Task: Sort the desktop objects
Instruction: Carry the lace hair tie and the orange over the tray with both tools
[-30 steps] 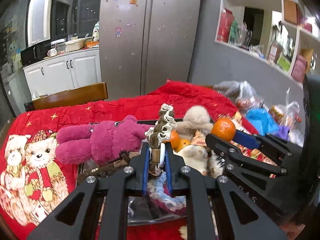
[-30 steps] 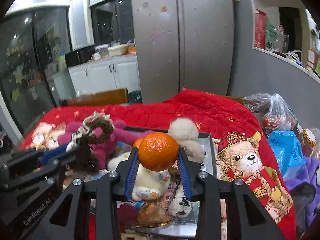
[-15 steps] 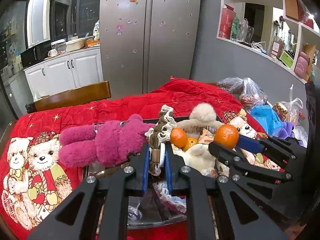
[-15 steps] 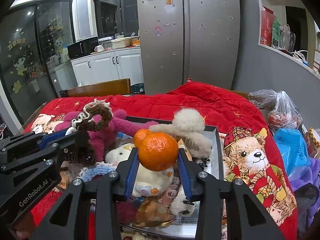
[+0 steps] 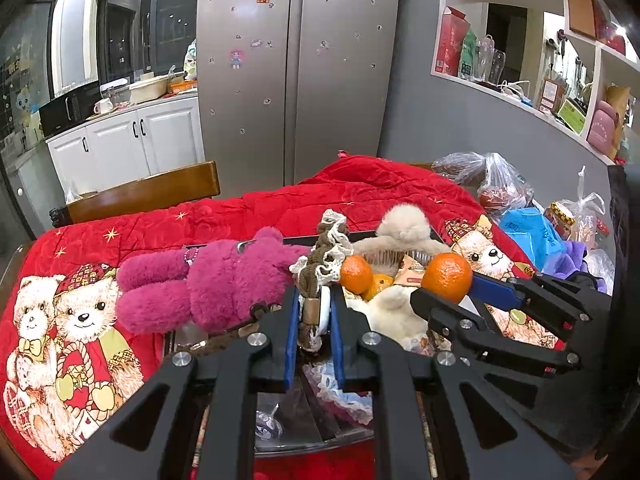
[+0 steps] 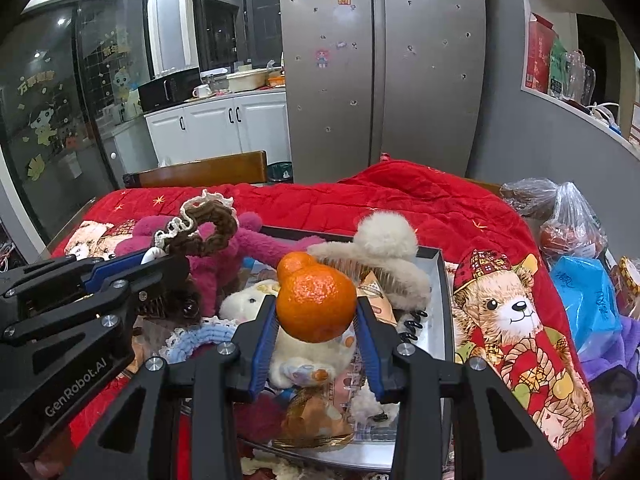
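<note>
Left gripper [image 5: 314, 314] pinching a brown crocheted scrunchie [image 5: 324, 256], raised above the cluttered tray [image 6: 444, 280]. Right gripper [image 6: 316, 320] clamped around a mandarin [image 6: 316, 306], also above the tray, beside the pink plush [image 5: 216, 280].

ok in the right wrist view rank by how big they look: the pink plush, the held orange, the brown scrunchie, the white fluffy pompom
1. pink plush, though partly hidden
2. held orange, inflated by nearness to the camera
3 and 4. brown scrunchie and white fluffy pompom look too alike to rank
</note>
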A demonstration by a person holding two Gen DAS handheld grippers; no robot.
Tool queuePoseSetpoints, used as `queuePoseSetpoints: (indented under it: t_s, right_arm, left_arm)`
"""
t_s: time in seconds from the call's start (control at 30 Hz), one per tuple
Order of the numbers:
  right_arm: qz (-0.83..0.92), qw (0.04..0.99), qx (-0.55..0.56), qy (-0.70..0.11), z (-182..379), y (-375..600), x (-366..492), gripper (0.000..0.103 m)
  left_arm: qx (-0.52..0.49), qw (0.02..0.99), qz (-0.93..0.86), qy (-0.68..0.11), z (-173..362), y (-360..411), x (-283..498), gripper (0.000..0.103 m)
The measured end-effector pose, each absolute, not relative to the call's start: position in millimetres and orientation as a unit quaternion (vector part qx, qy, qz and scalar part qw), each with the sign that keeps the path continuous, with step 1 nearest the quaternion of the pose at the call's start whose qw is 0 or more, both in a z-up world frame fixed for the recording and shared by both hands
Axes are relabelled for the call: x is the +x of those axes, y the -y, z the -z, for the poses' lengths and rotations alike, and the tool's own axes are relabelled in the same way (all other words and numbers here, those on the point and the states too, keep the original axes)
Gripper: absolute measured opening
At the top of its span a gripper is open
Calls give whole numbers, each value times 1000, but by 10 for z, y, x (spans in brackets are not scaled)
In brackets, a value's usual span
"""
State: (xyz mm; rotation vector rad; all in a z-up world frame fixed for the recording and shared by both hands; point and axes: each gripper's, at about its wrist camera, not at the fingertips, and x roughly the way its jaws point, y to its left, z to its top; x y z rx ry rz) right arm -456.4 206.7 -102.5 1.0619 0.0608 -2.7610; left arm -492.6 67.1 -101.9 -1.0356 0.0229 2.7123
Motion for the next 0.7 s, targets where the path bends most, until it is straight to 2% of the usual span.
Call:
queuePoseSetpoints:
  t_s: [0.7]
  right_arm:
    - [926,98,363,-22,1034,-2035,-4559,39]
  left_arm:
    - [-359,124,-925,-15,1051,-710,-4926,15]
